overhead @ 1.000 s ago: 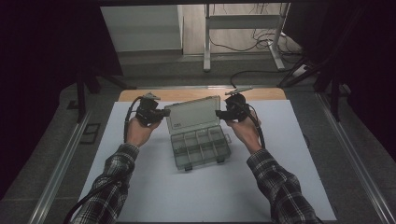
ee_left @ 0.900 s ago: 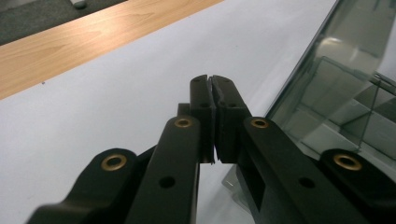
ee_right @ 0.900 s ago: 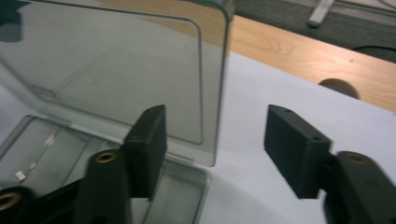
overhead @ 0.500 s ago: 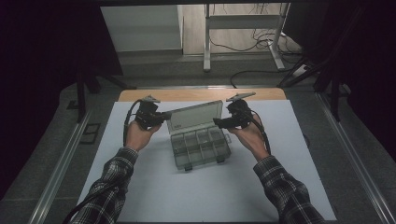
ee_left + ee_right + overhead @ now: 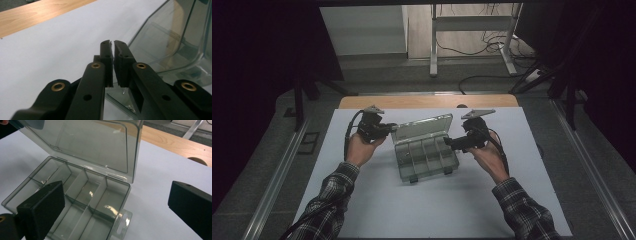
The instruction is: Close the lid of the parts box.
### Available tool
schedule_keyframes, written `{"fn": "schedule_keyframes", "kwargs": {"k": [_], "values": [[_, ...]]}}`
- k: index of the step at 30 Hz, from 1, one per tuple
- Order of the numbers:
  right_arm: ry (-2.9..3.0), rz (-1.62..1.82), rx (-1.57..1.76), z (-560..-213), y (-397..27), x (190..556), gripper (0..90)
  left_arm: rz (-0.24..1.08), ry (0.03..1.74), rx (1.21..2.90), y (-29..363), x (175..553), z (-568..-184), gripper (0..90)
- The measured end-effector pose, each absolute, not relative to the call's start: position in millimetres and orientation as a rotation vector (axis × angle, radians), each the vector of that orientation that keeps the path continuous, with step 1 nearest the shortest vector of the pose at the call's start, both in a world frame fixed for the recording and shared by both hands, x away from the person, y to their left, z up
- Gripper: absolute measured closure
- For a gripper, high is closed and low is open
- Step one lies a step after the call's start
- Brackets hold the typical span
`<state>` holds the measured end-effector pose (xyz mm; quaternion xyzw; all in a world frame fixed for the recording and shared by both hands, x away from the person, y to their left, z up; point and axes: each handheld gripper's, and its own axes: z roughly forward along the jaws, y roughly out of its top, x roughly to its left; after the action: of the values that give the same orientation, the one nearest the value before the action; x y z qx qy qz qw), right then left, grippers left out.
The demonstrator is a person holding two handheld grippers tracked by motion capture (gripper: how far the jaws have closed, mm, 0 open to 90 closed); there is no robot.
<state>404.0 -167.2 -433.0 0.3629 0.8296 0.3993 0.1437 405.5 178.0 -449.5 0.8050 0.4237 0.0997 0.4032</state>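
A clear smoky plastic compartment box (image 5: 427, 159) lies open on the white mat, its lid (image 5: 422, 127) standing up at the far side. My left gripper (image 5: 391, 128) is at the lid's left corner, its jaws shut on the thin lid edge (image 5: 170, 42), which runs in beneath the left gripper's tips (image 5: 112, 43). My right gripper (image 5: 452, 145) hovers by the box's right side. Its jaws have just been opening and stand wide apart, gripping nothing. In the right gripper view the empty compartments (image 5: 82, 195) and the lid (image 5: 87, 145) lie ahead of the right gripper (image 5: 116, 202).
The white mat (image 5: 362, 200) covers the table, with a wooden strip (image 5: 427, 101) along its far edge and a round hole (image 5: 197, 161) in the wood. Metal rails run along both sides. A stand's legs and cables are on the floor beyond.
My right gripper has let go of the lid, opened wide and moved away from it to the right and nearer the person. The left gripper has stayed at the lid's corner.
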Motion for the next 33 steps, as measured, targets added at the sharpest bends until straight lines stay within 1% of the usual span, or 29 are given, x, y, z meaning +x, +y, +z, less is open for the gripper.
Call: {"fn": "schedule_keyframes", "kwargs": {"k": [9, 22, 33], "values": [[2.376, 1.164, 1.028, -433.6, -176.6, 387.8, 0.0, 0.232, 1.055, 2.033, 177.7, 393.3, -448.4, 84.0], [2.448, 1.160, 0.966, -436.9, -179.7, 365.4, 0.0, 0.199, 1.043, 2.021, 179.8, 373.5, -447.6, 83.8], [2.449, 1.157, 0.924, -440.5, -183.0, 353.4, 0.0, 0.185, 1.037, 2.035, 179.6, 357.8, -451.5, 83.5]]}}
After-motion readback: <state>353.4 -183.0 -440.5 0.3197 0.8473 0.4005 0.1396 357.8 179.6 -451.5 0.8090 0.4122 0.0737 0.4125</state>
